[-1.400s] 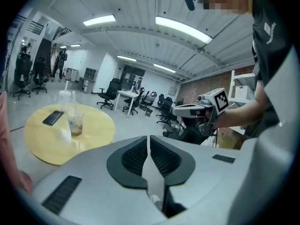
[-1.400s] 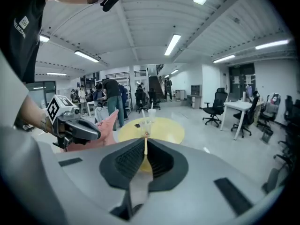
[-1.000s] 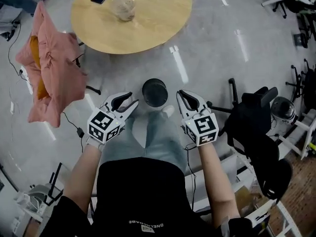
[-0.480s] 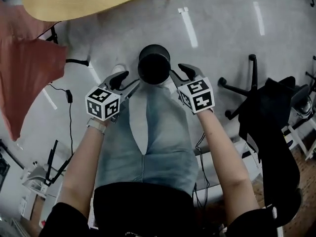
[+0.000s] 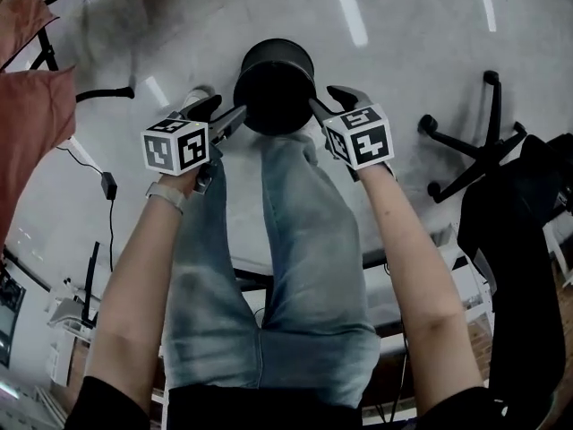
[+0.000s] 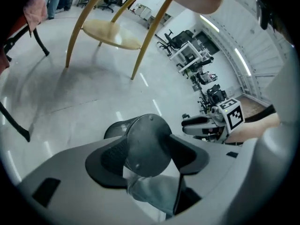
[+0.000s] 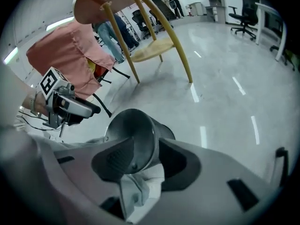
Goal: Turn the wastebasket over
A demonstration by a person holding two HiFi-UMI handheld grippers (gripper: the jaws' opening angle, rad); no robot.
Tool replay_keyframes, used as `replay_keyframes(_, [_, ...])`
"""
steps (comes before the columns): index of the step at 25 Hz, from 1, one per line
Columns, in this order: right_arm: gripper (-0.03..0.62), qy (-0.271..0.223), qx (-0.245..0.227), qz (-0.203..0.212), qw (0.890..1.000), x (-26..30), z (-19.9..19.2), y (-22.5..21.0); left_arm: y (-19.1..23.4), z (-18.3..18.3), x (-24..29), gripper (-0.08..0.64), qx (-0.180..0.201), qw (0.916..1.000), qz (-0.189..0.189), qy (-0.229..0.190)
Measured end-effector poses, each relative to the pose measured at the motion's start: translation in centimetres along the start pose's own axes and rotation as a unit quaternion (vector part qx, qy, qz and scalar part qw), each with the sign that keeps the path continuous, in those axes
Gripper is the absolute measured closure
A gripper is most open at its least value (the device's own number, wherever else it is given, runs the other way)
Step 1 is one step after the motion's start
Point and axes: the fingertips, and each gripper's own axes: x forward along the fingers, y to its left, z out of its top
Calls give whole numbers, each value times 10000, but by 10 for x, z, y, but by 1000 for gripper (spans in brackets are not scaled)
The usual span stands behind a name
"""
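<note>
Down on the glossy grey floor [image 5: 403, 70], just ahead of the person's blue-jeaned leg [image 5: 295, 240], sits the dark round mesh-metal wastebasket [image 5: 275, 83]. The left gripper [image 5: 224, 115] is right at its left flank, and its jaws have just been opening. They're spread wide now, the basket showing between them, nothing clamped. The right gripper [image 5: 329, 104] mirrors that on the other flank, its jaws also just widened and unclenched. A pink cloth [image 5: 31, 106] hangs far left, and a black star-shaped chair base [image 5: 474, 150] stands well off right.

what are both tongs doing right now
left tongs: open, just been opening, wastebasket between them, not gripped
right tongs: open, just been opening, same wastebasket between them, not gripped
</note>
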Motion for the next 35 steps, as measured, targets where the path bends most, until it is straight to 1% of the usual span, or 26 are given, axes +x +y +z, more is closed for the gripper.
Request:
replay_keyframes(5, [434, -26, 536, 203, 9984, 31, -20, -4, 33, -17, 37, 285, -74, 9998, -16, 184])
replay_keyframes(9, [437, -131, 885, 305, 9955, 48, -26, -8, 42, -32, 61, 285, -97, 9993, -165, 328])
replay_keyframes(10, [452, -181, 931, 341, 9949, 50, -26, -7, 42, -35, 65, 285, -77, 9991, -178, 379])
replay_keyframes(14, [451, -452, 1181, 627, 9900, 51, -26, -8, 44, -39, 70, 281, -114, 9992, -192, 340])
replay_keyframes(16, [453, -535, 1324, 798, 9865, 51, -25, -10, 44, -39, 68, 284, -107, 9993, -132, 319])
replay_keyframes(18, [457, -591, 1525, 909, 9823, 50, -25, -12, 42, -41, 67, 298, -90, 9992, -50, 385])
replay_keyframes(20, [463, -694, 1804, 944, 9766, 46, -25, -21, 34, -43, 66, 315, -99, 9991, -58, 419])
replay_keyframes(23, [465, -909, 2247, 1010, 9649, 34, -21, -43, 10, -47, 66, 339, -46, 9987, -218, 467])
replay_keyframes(26, [462, -1127, 2436, 935, 9587, 24, -11, -75, -25, -46, 70, 347, 59, 9977, -488, 468])
replay_keyframes(28, [458, -1232, 2495, 928, 9560, 20, -2, -94, -45, -40, 74, 344, 8, 9973, -657, 325])
replay_keyframes(31, [456, -1326, 2586, 1034, 9512, 16, 6, -118, -67, -24, 80, 333, -125, 9964, -838, -71])
replay_keyframes(33, [456, -1419, 2681, 1102, 9465, 14, 9, -134, -79, -9, 84, 330, -81, 9946, -989, -314])
replay_keyframes(35, [456, -1528, 2844, 1163, 9393, 12, 11, -150, -90, 4, 88, 330, 89, 9917, -1191, -486])
